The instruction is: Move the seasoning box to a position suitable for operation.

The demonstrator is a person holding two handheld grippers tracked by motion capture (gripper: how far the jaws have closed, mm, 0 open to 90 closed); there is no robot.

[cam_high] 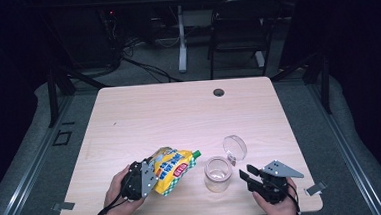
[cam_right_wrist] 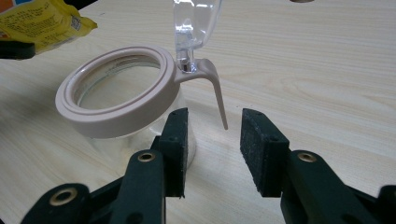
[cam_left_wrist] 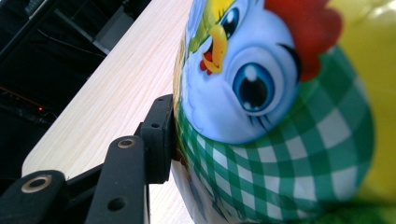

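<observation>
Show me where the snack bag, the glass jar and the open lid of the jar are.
snack bag (cam_high: 172, 169), high view, middle of the yellow front.
glass jar (cam_high: 217, 175), high view, its clear wall.
open lid (cam_high: 234, 147), high view, centre of the clear disc.

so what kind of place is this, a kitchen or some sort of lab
Most likely a lab or recording room, not a kitchen: a plain wooden table with a cable hole stands on grey carpet, with dark curtains around it, cables on the floor behind, and a black folding chair.

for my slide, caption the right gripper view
Open right gripper poised beside an open glass jar, its clear hinged lid flipped up.
</observation>
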